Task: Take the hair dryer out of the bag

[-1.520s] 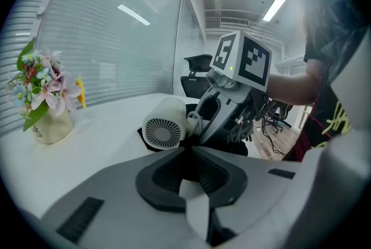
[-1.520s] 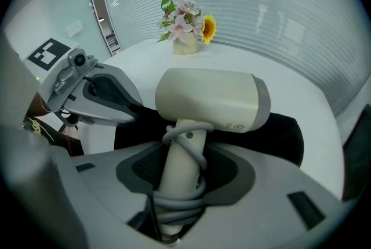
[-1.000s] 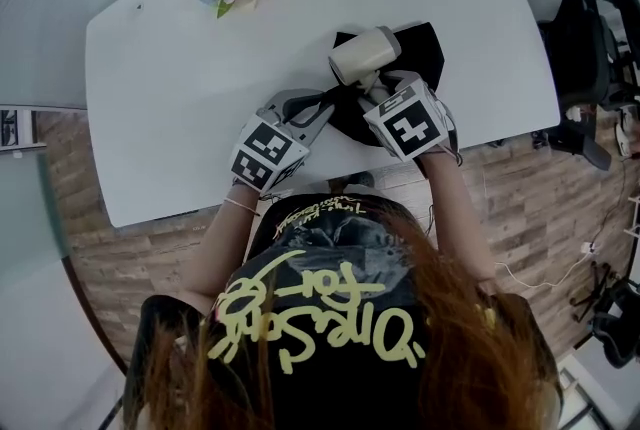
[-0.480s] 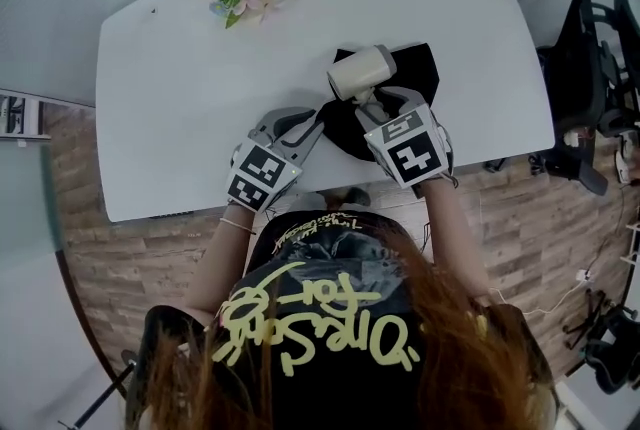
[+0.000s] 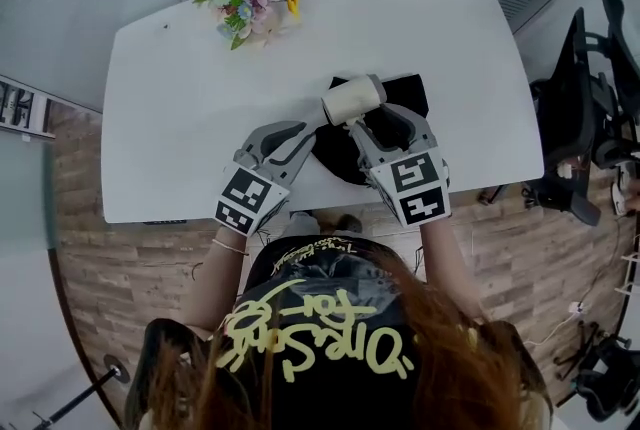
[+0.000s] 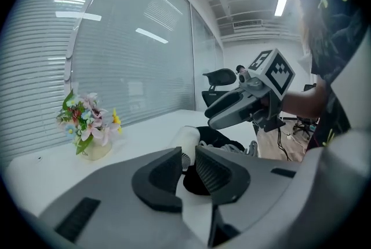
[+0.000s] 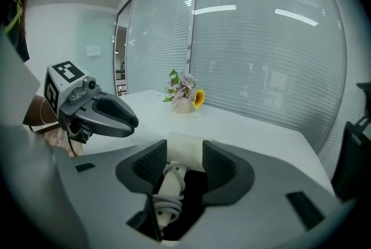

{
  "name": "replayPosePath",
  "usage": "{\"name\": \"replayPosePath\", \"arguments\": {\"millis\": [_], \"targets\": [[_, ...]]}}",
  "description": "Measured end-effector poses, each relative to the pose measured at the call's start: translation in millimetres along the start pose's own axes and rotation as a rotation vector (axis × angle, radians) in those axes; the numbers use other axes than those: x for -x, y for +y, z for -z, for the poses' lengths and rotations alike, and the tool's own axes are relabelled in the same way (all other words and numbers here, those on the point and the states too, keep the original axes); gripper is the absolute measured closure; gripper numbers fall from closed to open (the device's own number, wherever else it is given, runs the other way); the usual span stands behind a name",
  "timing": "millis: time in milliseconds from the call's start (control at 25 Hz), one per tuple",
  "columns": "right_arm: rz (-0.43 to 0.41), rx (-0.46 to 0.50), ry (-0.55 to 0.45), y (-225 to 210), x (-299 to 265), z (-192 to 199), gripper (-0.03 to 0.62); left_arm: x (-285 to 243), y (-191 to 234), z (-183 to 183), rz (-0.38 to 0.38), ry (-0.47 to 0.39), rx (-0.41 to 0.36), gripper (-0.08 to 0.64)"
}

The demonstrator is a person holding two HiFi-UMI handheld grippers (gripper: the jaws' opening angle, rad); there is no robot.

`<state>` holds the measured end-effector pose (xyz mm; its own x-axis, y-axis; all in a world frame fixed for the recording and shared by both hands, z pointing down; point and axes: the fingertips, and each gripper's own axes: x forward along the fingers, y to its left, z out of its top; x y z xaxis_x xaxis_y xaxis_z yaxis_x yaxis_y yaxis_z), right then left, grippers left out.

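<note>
R gripper [image 7: 184, 156] fingers clamped on hair dryer [image 5: 352, 100] handle, mostly clear of bag [image 5: 408, 90] at table's [image 5: 180, 118] near edge, L gripper [image 6: 188, 160] apparently pinching bag; next, prob. lift dryer free.

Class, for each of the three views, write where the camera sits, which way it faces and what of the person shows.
Head view: on the head, facing steeply down at the table; hair, shirt, forearms.
Left gripper view: on the left tool, facing the bag; right forearm.
Right gripper view: on the right tool, facing the hair dryer; left hand.
Shared: both gripper views show the flowers.
</note>
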<state>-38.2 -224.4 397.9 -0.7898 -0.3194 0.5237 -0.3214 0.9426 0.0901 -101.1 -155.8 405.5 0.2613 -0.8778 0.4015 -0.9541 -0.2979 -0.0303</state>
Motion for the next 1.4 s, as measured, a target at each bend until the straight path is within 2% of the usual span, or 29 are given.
{"name": "replayPosePath", "arguments": {"millis": [560, 840, 1120, 1240, 1400], "targets": [[-0.021, 0.023, -0.302, -7, 67, -29, 0.397, 9, -42, -64, -0.051, -0.218, -0.012, 0.489], [-0.051, -0.022, -0.414, -6, 96, -38, 0.397, 14, -60, -84, -0.062, -0.289, -0.011, 0.489], [-0.071, -0.057, -0.445, -11, 104, -39, 0.402, 10, -69, -96, -0.045, -0.314, -0.017, 0.49], [-0.073, -0.068, -0.463, -13, 110, -41, 0.45, 8, -74, -102, -0.035, -0.337, -0.02, 0.5], [-0.07, -0.051, -0.479, -17, 115, -43, 0.472, 5, -79, -106, -0.019, -0.349, -0.019, 0.525]]}}
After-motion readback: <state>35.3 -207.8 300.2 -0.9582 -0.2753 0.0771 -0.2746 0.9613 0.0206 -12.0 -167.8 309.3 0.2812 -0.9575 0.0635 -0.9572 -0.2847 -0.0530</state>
